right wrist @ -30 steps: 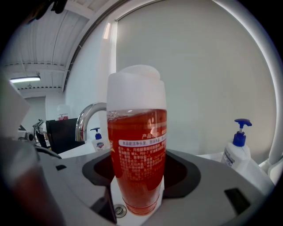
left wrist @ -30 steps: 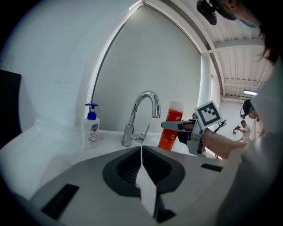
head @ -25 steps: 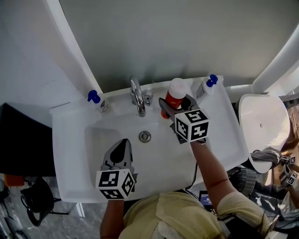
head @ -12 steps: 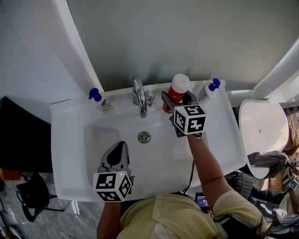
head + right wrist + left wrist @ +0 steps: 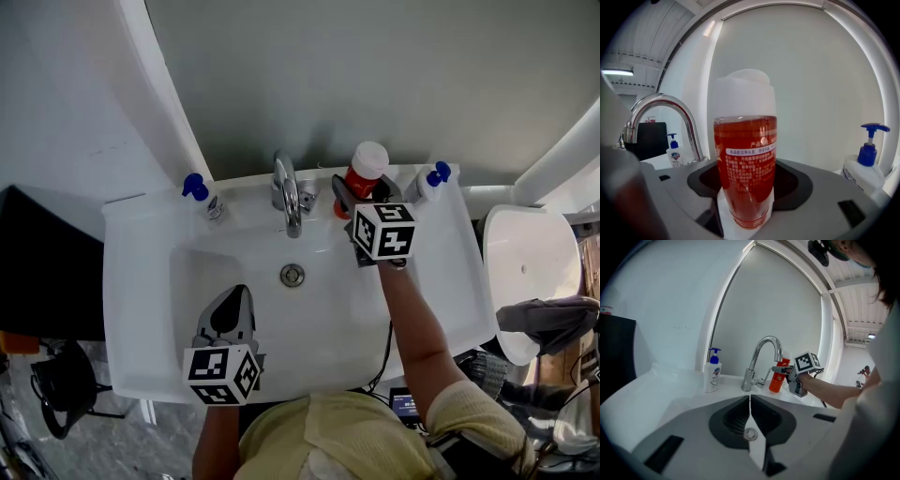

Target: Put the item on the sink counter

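Note:
A red bottle [image 5: 364,167] with a white cap stands upright at the back ledge of the white sink counter [image 5: 141,281], right of the faucet [image 5: 289,192]. My right gripper [image 5: 359,189] is shut on the red bottle, one jaw on each side of its lower body. In the right gripper view the bottle [image 5: 746,164] fills the gap between the jaws, its base just over the white ledge. My left gripper [image 5: 240,292] is shut and empty above the basin's near left part. The left gripper view shows its jaws [image 5: 750,398] pressed together, with the bottle [image 5: 777,378] far ahead.
A blue-pump soap bottle [image 5: 202,199] stands at the counter's back left, and another [image 5: 431,180] sits just right of the red bottle. The drain [image 5: 292,275] is mid-basin. A white bin [image 5: 525,262] stands to the right, and a black object [image 5: 37,272] to the left.
My right gripper has carried the red bottle a little farther back toward the wall ledge. The left gripper has stayed over the basin.

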